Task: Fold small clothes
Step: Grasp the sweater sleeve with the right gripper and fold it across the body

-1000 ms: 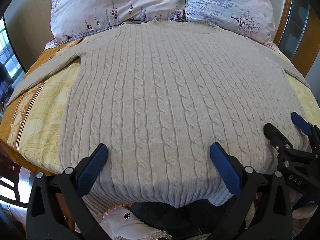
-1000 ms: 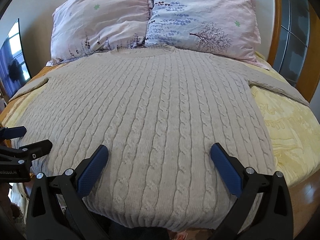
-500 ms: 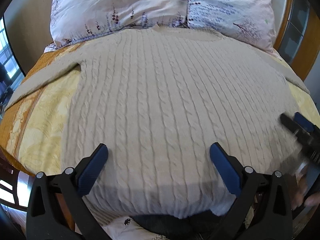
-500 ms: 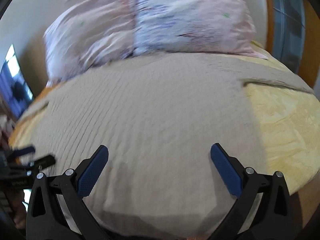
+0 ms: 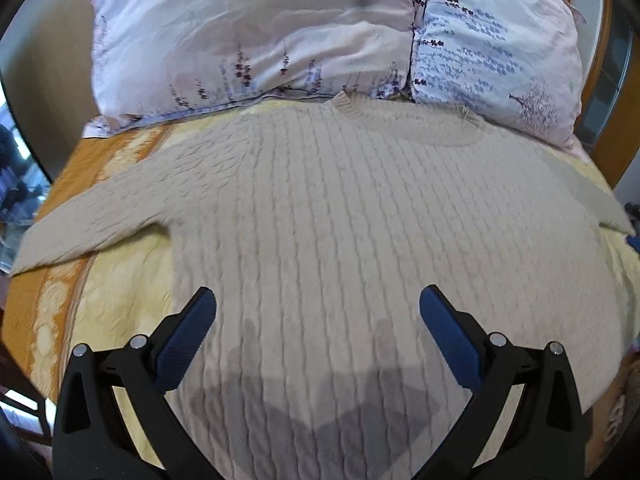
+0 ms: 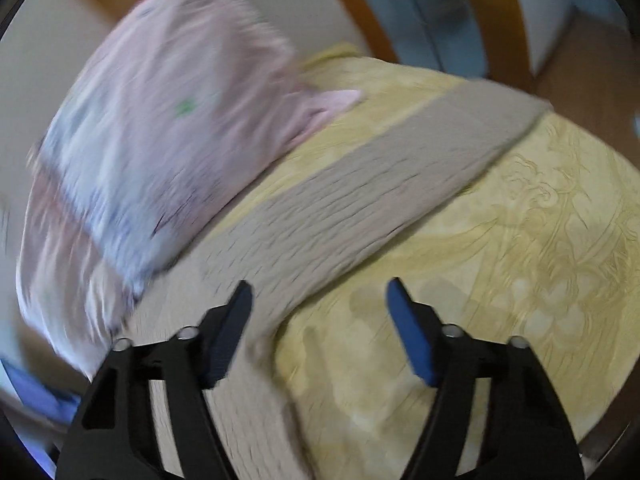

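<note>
A beige cable-knit sweater (image 5: 340, 232) lies flat on the bed, neck towards the pillows, both sleeves spread out. My left gripper (image 5: 318, 308) is open and empty, hovering over the lower middle of the sweater's body. My right gripper (image 6: 320, 300) is open and empty, above the armpit where the right sleeve (image 6: 400, 172) leaves the body; that view is motion-blurred. The left sleeve (image 5: 92, 220) stretches to the bed's left edge.
Yellow and orange patterned bedspread (image 5: 120, 280) covers the bed and also shows in the right wrist view (image 6: 520, 240). Two floral pillows (image 5: 260, 32) lie at the head, and one appears in the right wrist view (image 6: 160, 140). A wooden bed frame (image 6: 492, 20) stands behind.
Both grippers moved forward over the sweater. The right gripper swung sharply to the right, from the hem to the right sleeve, and left the left wrist view.
</note>
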A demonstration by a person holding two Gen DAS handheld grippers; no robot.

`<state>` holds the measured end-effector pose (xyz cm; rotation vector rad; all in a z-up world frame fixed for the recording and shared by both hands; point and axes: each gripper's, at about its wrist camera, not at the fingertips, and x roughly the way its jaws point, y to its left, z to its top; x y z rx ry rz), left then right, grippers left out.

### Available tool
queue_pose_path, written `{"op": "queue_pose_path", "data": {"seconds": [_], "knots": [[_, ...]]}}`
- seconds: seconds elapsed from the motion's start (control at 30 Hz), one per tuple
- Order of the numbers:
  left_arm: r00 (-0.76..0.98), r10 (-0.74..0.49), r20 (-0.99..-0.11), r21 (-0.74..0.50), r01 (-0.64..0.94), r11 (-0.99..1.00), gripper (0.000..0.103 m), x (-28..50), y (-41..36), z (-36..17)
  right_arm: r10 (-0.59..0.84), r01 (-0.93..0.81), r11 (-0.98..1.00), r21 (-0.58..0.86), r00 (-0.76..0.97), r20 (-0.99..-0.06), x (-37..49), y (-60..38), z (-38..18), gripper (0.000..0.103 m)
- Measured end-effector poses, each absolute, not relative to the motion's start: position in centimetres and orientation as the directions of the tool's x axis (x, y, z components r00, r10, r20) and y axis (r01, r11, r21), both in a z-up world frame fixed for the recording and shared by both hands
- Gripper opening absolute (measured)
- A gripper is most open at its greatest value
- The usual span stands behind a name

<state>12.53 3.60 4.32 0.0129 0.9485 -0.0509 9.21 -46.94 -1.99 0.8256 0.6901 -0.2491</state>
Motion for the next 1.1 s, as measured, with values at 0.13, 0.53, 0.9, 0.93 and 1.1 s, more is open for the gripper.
{"op": "queue_pose_path", "data": {"seconds": [0.13, 0.53, 0.9, 0.93, 1.1], "knots": [[0.577, -0.104, -0.81, -0.088, 0.055, 0.995, 0.101, 14.3, 4.2, 4.5, 0.022, 0.546, 0.587, 0.598, 0.728, -0.686, 10.1, -49.9, -2.8, 0.058], [0.611, -0.189, -0.769, -0.194, 0.059, 0.979, 0.101, 17.6, 5.4, 4.2, 0.014, 0.614, 0.449, 0.649, 0.721, -0.692, 10.8, -54.7, -4.4, 0.041], [0.606, -0.22, -0.765, -0.235, 0.056, 0.97, 0.101, 18.9, 6.1, 3.8, -0.066, 0.648, 0.437, 0.624, 0.715, -0.696, 10.5, -56.6, -4.8, 0.026], [0.606, -0.219, -0.764, -0.236, 0.053, 0.97, 0.101, 19.0, 6.2, 3.8, -0.071, 0.648, 0.442, 0.62, 0.714, -0.696, 10.4, -56.6, -4.8, 0.025], [0.608, -0.223, -0.762, -0.242, 0.053, 0.969, 0.101, 19.4, 6.5, 3.8, -0.096, 0.657, 0.461, 0.597, 0.705, -0.703, 10.6, -56.6, -4.8, 0.017]]}}
